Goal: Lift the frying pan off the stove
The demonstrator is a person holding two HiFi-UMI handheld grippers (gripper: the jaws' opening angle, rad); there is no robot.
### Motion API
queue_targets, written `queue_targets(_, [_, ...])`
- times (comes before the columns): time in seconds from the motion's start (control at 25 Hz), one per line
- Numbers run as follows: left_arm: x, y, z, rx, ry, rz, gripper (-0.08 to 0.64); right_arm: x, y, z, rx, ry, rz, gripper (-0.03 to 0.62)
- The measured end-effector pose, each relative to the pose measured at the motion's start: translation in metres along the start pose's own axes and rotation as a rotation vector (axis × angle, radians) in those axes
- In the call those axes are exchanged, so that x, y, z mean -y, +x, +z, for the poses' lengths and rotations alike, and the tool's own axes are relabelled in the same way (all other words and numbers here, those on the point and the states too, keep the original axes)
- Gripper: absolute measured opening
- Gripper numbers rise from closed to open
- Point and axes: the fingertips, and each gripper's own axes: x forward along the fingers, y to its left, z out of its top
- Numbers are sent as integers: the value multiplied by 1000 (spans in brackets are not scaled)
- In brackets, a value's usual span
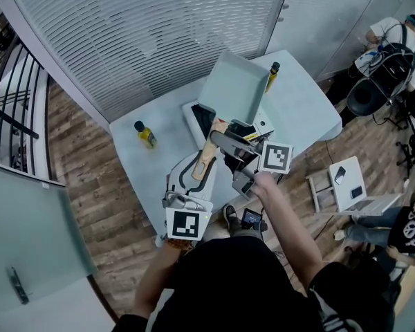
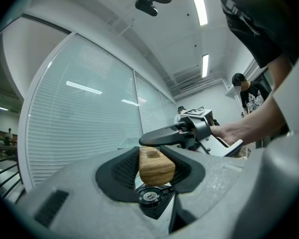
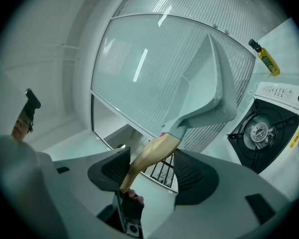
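Note:
The pale grey-green square frying pan (image 1: 234,87) is tilted up on edge, off the white stove (image 1: 192,113), whose black burner (image 3: 259,132) is bare. Its wooden handle (image 1: 206,155) runs back toward me. My left gripper (image 1: 191,178) is shut on the handle's butt end (image 2: 155,166), with both pads against the wood. My right gripper (image 1: 229,146) comes in from the right and crosses the handle (image 3: 152,156) higher up. The wood slants between its jaws, touching both pads. The pan (image 3: 212,91) rears up ahead of that gripper.
Two yellow oil bottles (image 1: 146,134) (image 1: 272,75) stand on the pale table (image 1: 301,109); one bottle (image 3: 265,59) is behind the stove. A blind-covered glass wall curves behind. A railing is at left. A white stool with a laptop (image 1: 349,185) and seated people are at right.

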Motion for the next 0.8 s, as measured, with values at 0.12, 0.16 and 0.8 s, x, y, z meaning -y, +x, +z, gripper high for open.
queue_targets(0.12, [3, 1, -2, -10, -4, -7, 140, 2, -3, 0, 1, 4, -8, 252])
queue_targets(0.16, [4, 1, -2, -10, -4, -10, 140, 3, -4, 0, 3, 5, -10, 252])
queue_targets(0.8, [7, 6, -11, -26, -1, -26, 140, 11, -7, 0, 21, -4, -21, 255])
